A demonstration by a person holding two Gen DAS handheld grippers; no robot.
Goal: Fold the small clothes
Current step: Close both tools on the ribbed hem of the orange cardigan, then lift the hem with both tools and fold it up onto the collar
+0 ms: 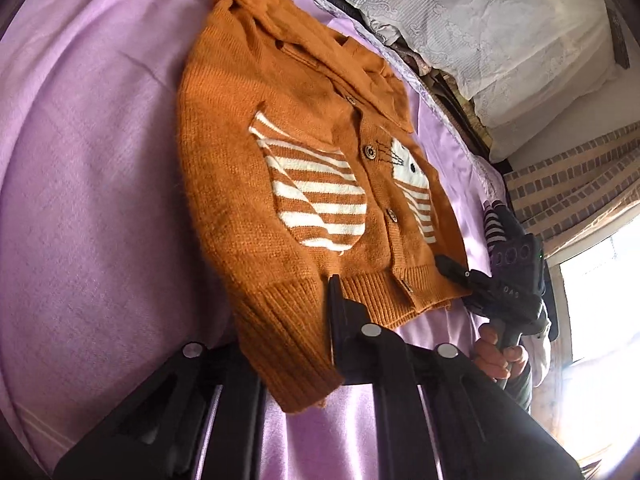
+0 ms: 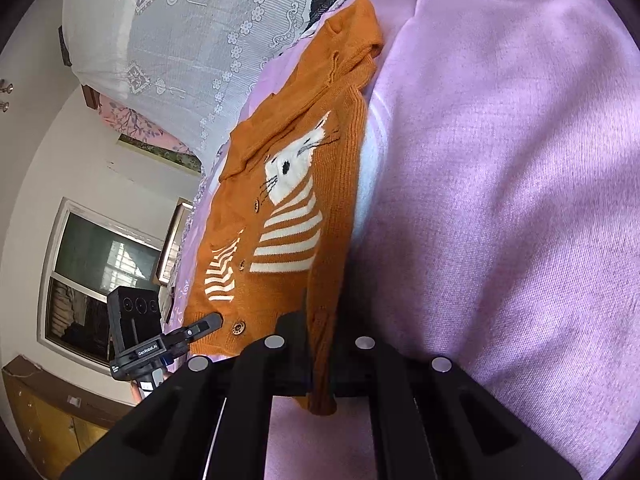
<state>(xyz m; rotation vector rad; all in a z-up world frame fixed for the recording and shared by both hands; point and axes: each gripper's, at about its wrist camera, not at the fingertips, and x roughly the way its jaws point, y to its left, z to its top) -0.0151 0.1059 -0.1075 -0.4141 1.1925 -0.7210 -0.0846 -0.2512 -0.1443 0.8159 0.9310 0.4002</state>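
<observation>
A small orange knit cardigan with a white striped cat pattern and brown buttons lies flat on a purple bed cover. It also shows in the right wrist view. My left gripper is shut on the ribbed cuff of the near sleeve. My right gripper is shut on the other sleeve's cuff at the hem. The right gripper shows in the left wrist view at the hem's far corner. The left gripper shows in the right wrist view at the hem's left corner.
The purple cover spreads wide on both sides of the cardigan. White lace-covered pillows lie along the bed's far edge. A window and a wooden cabinet stand beyond the bed.
</observation>
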